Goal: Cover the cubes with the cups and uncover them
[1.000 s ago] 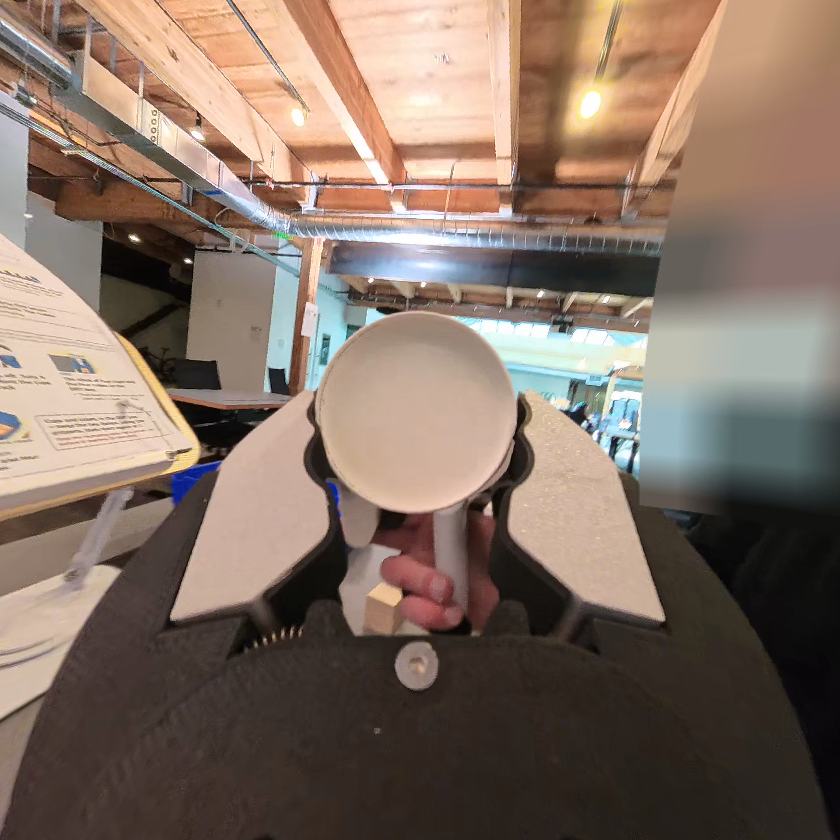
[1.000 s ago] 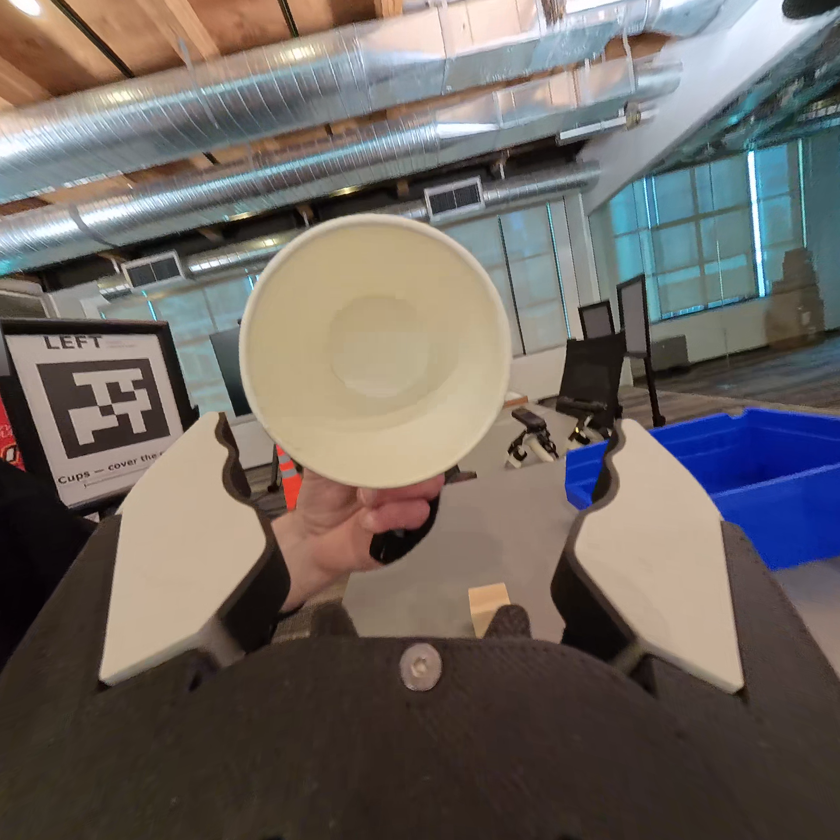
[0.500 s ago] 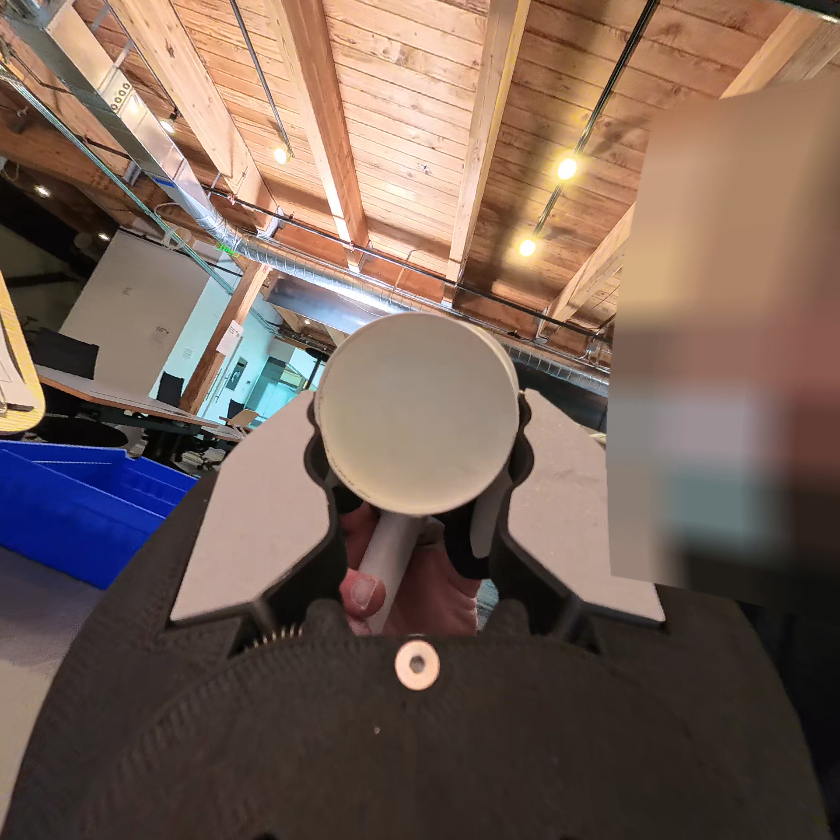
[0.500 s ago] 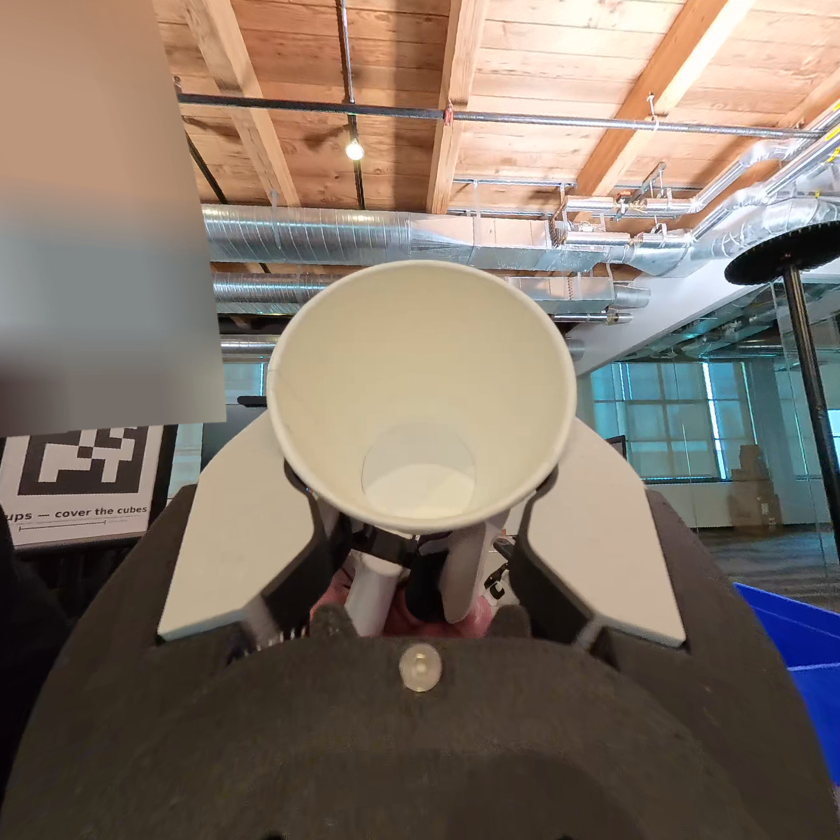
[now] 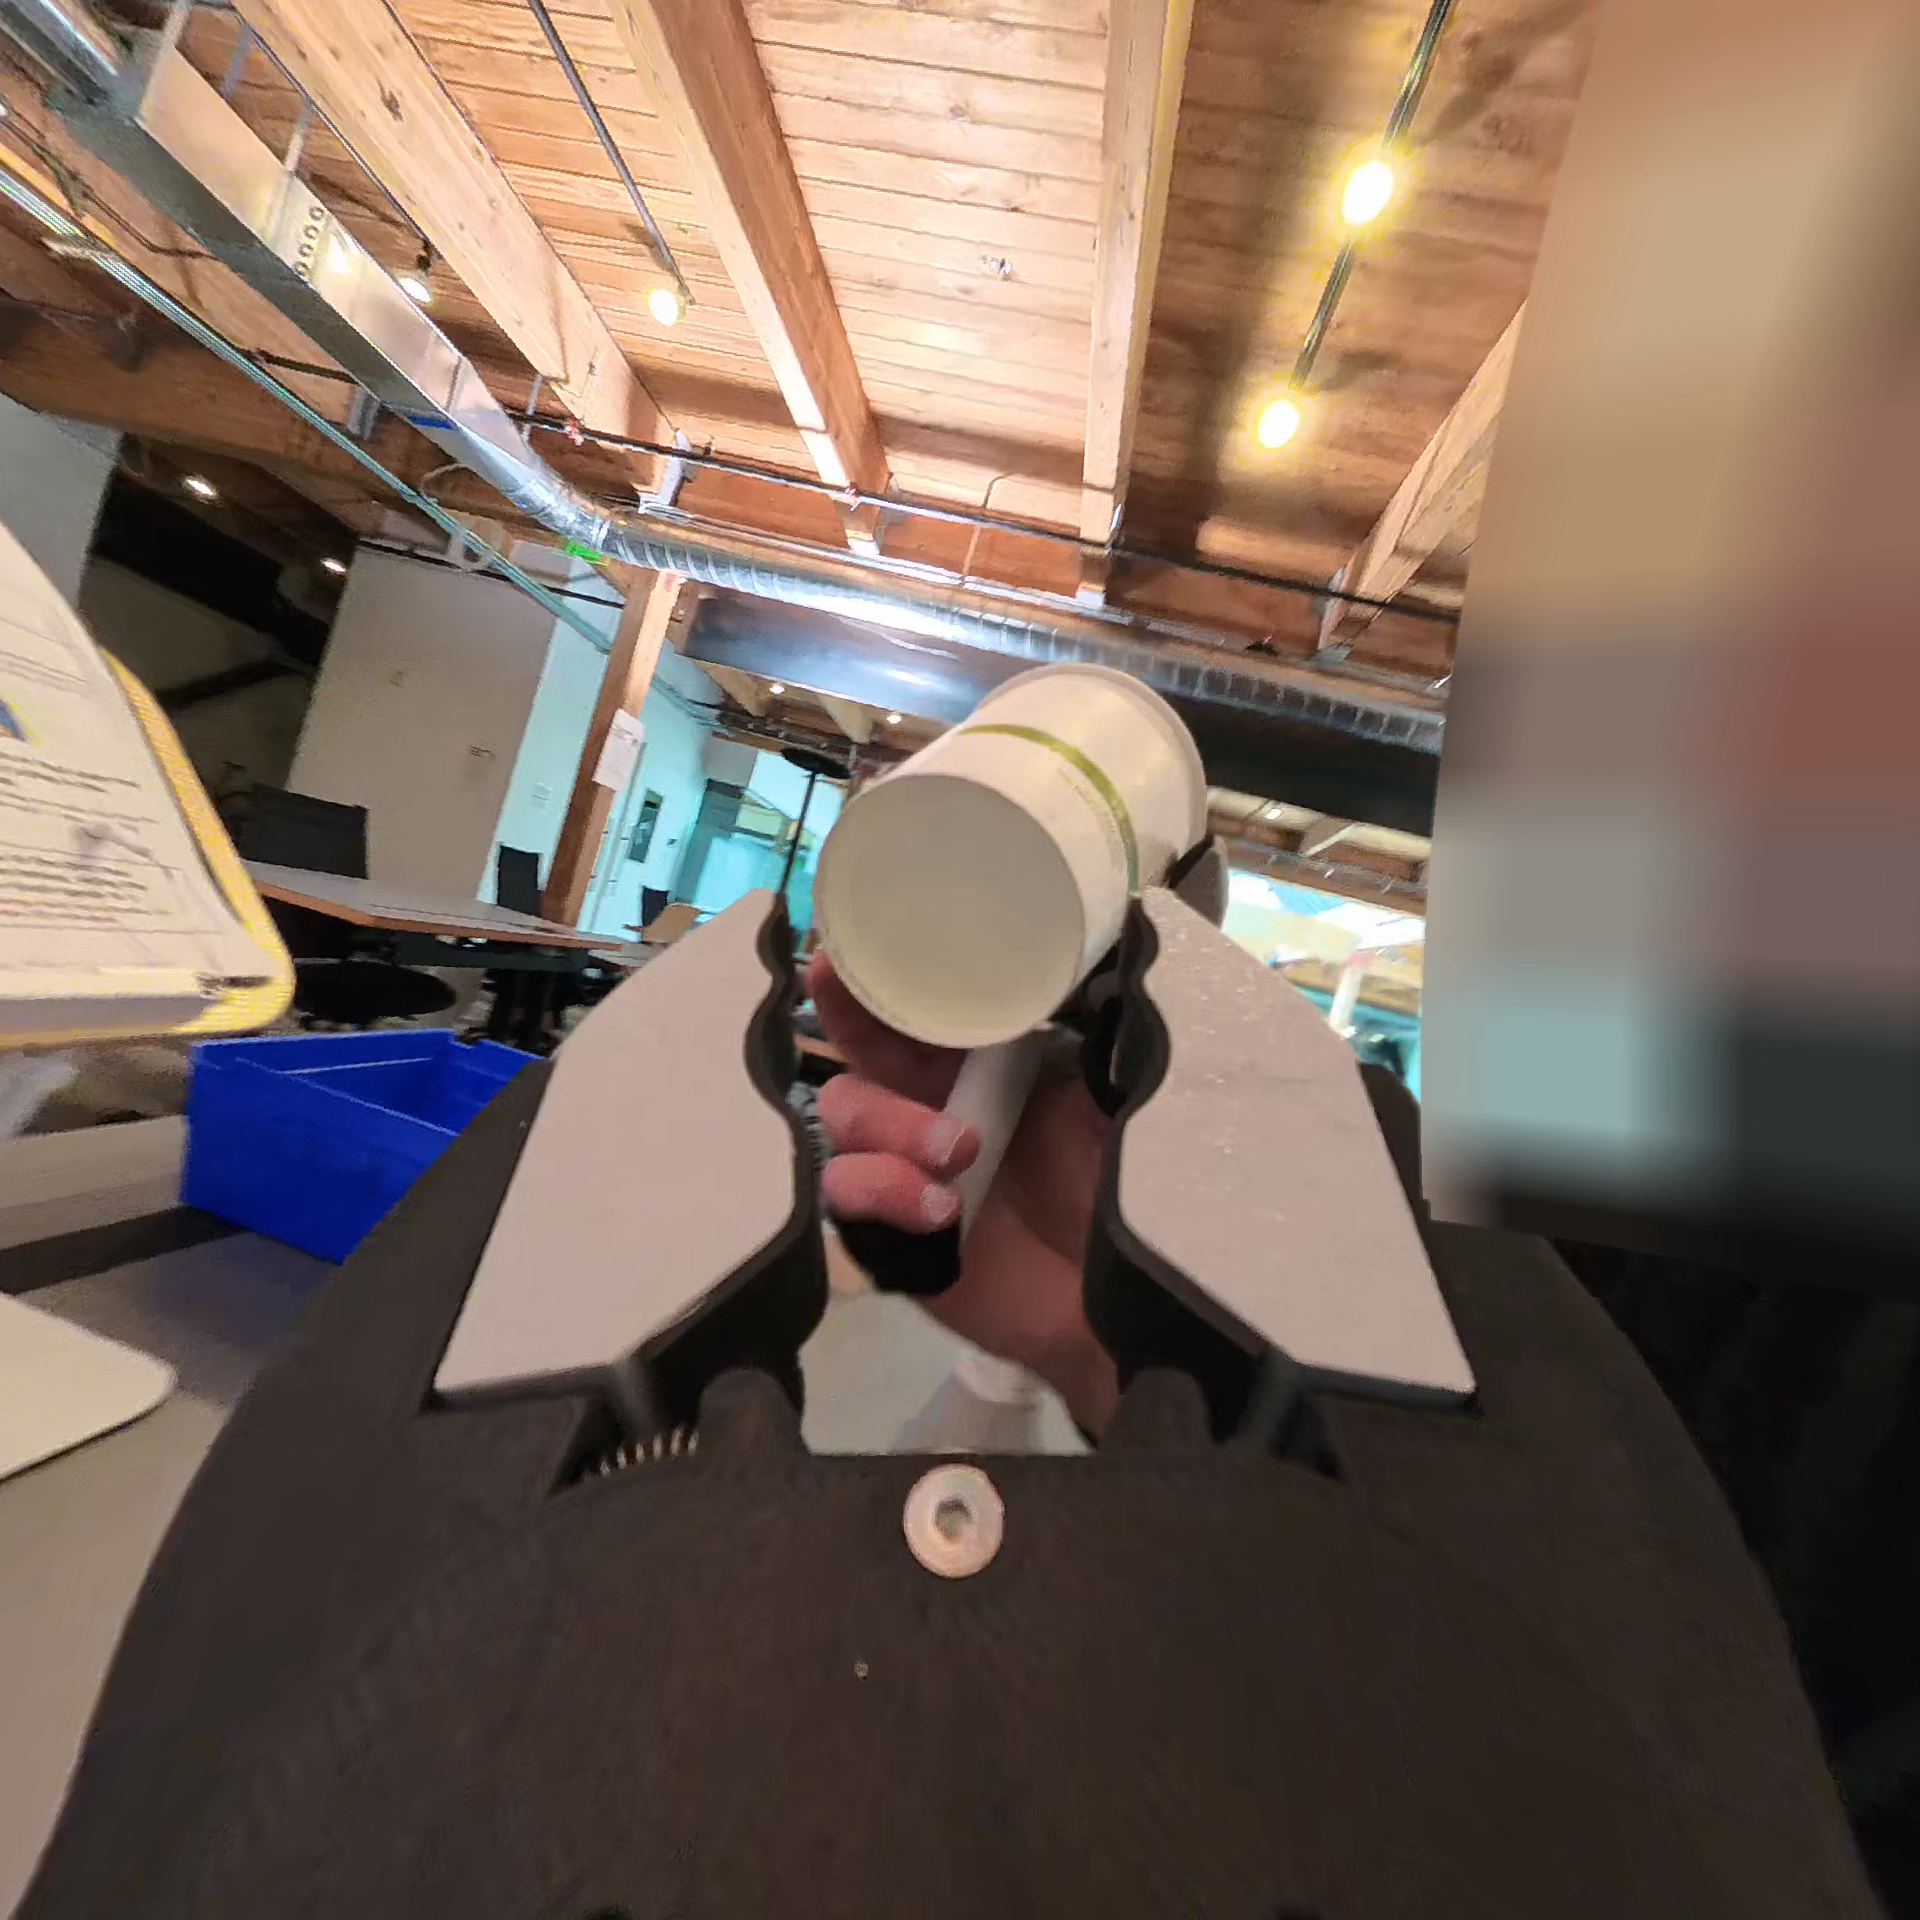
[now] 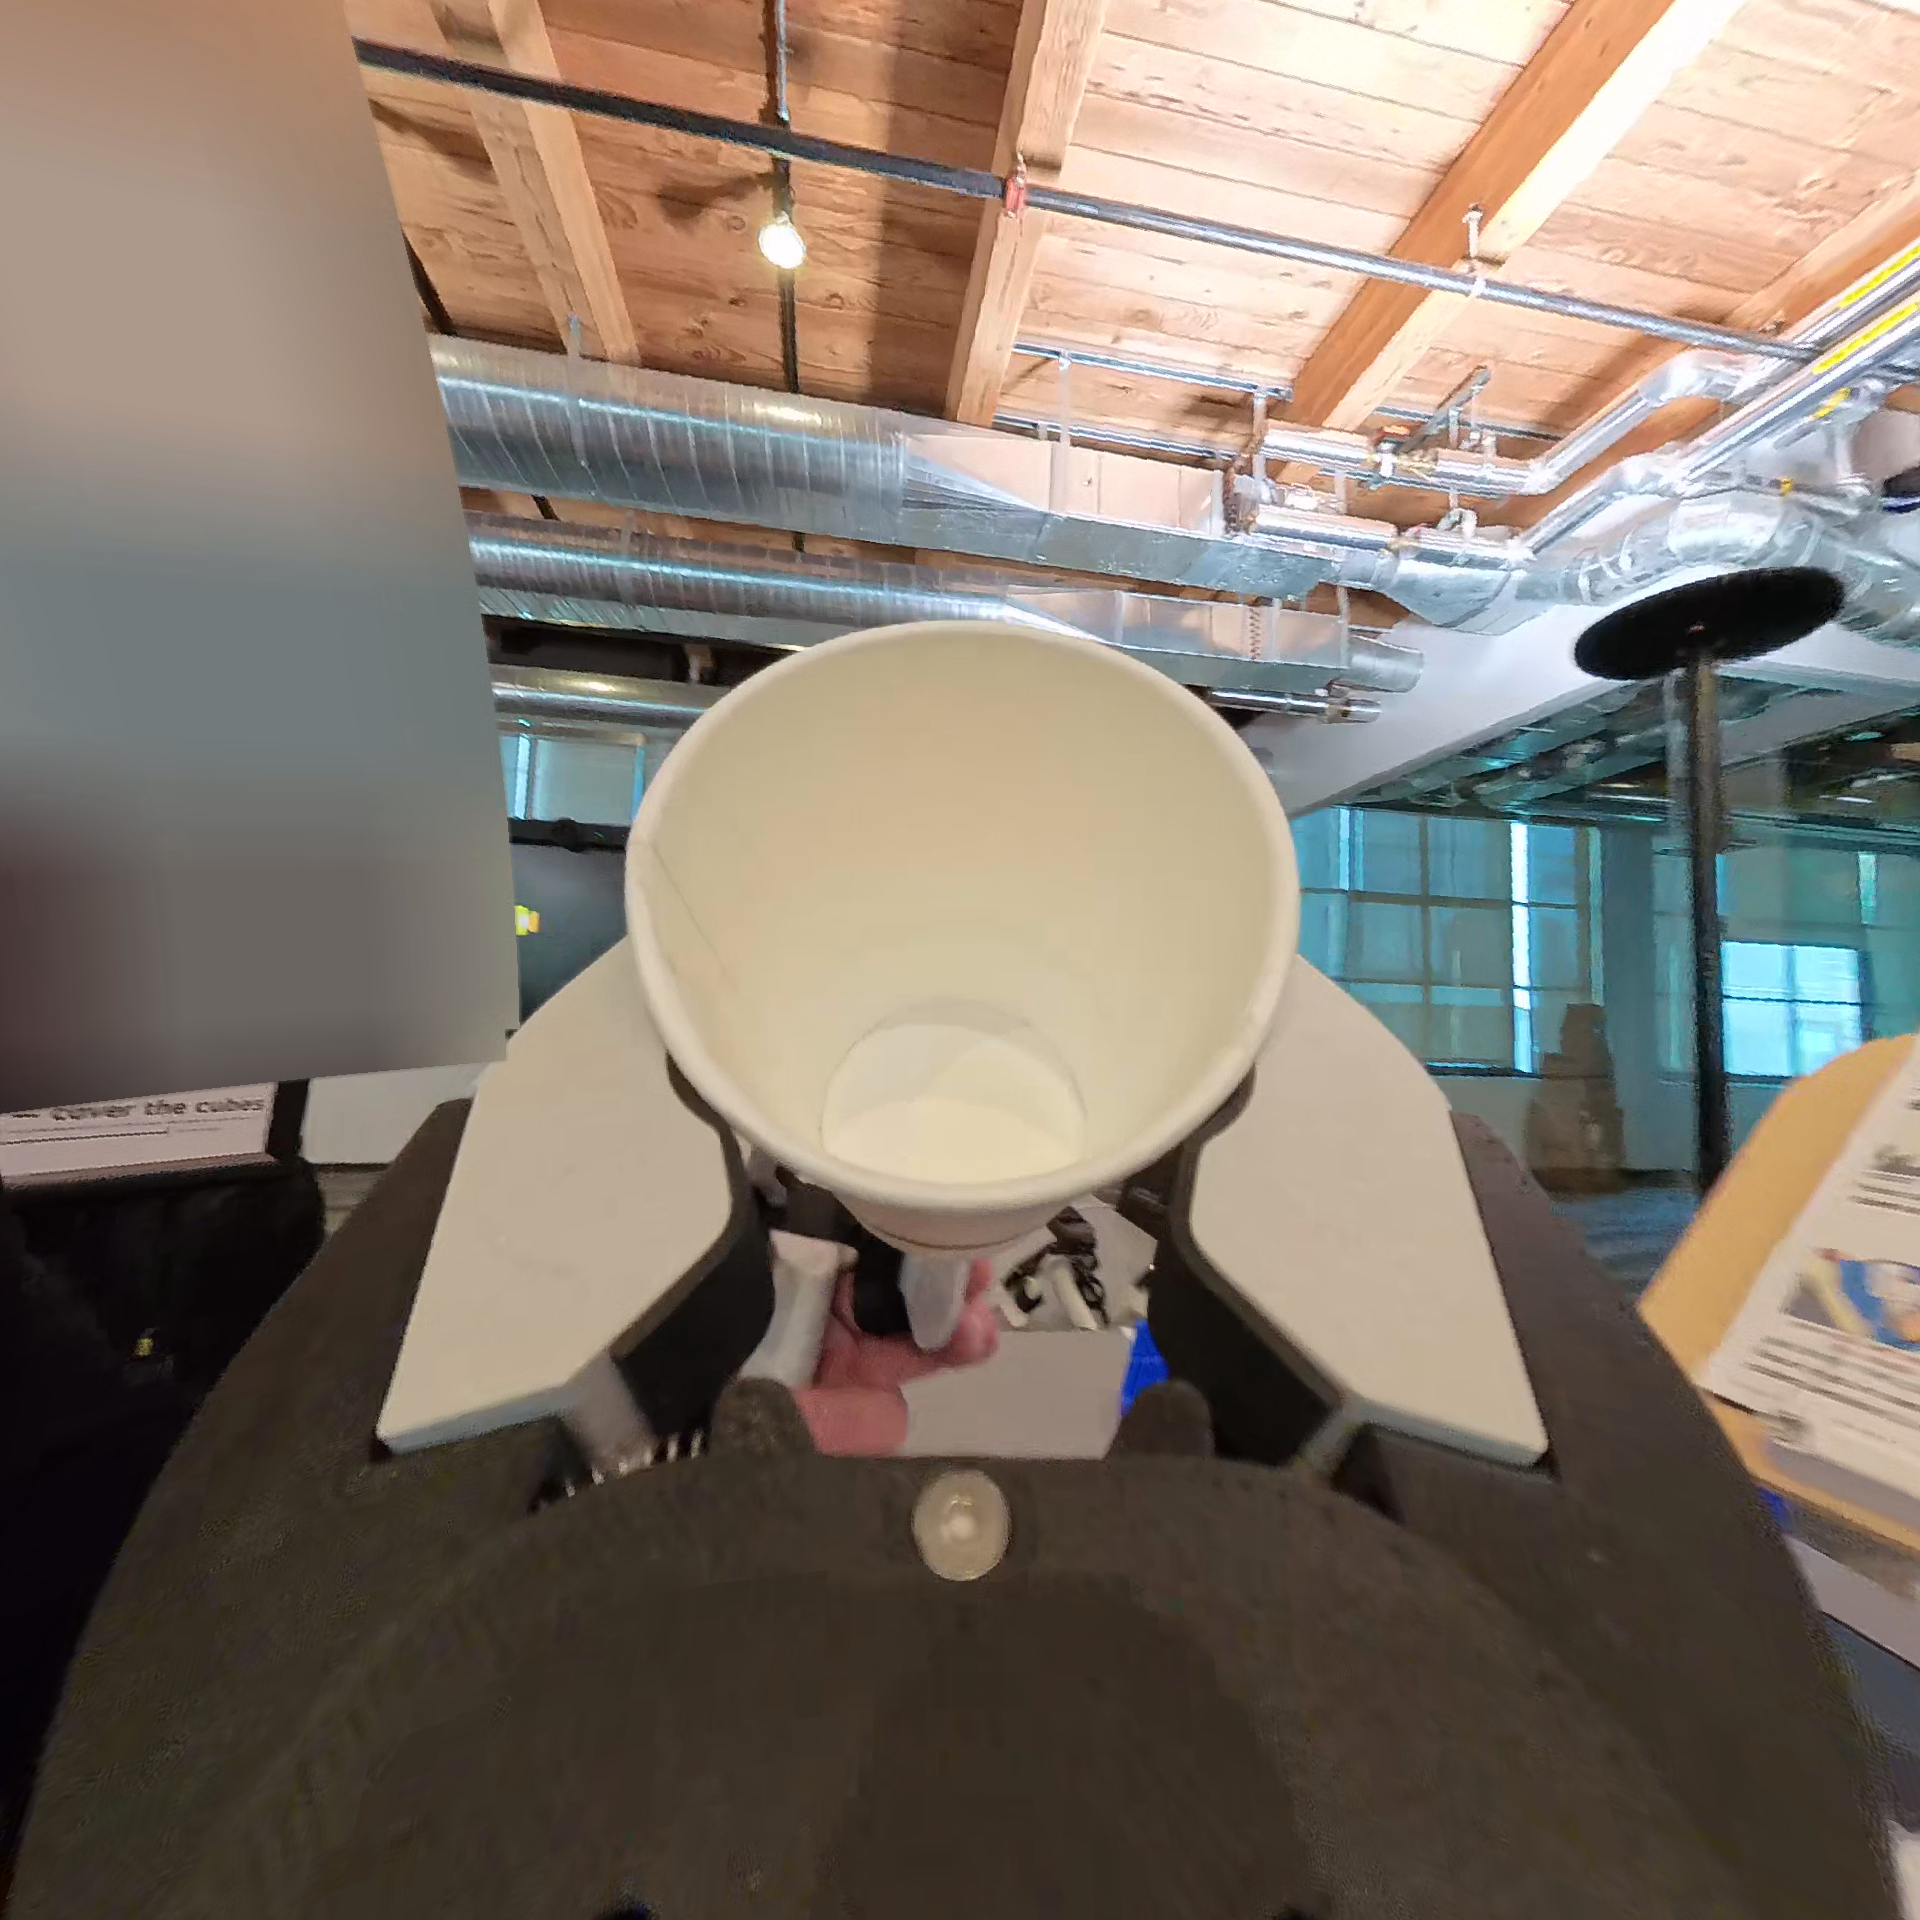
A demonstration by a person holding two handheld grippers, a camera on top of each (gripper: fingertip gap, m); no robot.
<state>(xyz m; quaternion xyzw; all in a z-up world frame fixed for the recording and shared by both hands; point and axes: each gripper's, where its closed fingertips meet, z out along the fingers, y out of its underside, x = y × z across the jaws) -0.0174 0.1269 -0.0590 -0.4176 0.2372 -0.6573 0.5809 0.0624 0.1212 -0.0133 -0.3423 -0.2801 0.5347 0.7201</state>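
A white paper cup (image 5: 956, 914) with a green band lies on its side in the air, its base toward the left wrist view and its open mouth toward the right wrist view (image 6: 956, 914). My right gripper (image 6: 961, 1039) is shut on the cup near its base. My left gripper (image 5: 956, 925) is open, its fingers standing apart on either side of the cup's base. A hand (image 5: 935, 1143) on the right gripper's handle shows behind the cup. The hand (image 6: 883, 1382) on the left gripper shows below the cup in the right wrist view. No cube is in view.
A blue bin (image 5: 312, 1132) stands on the grey table (image 5: 104, 1558) to the left. A clipboard with a printed sheet (image 5: 104, 862) stands at far left and shows at right in the right wrist view (image 6: 1818, 1247). A sign board (image 6: 135, 1122) is at left.
My right gripper closed on the cup that my left gripper was holding. My left gripper has then opened, and the cup now tilts to the right in its view. Both cameras swung.
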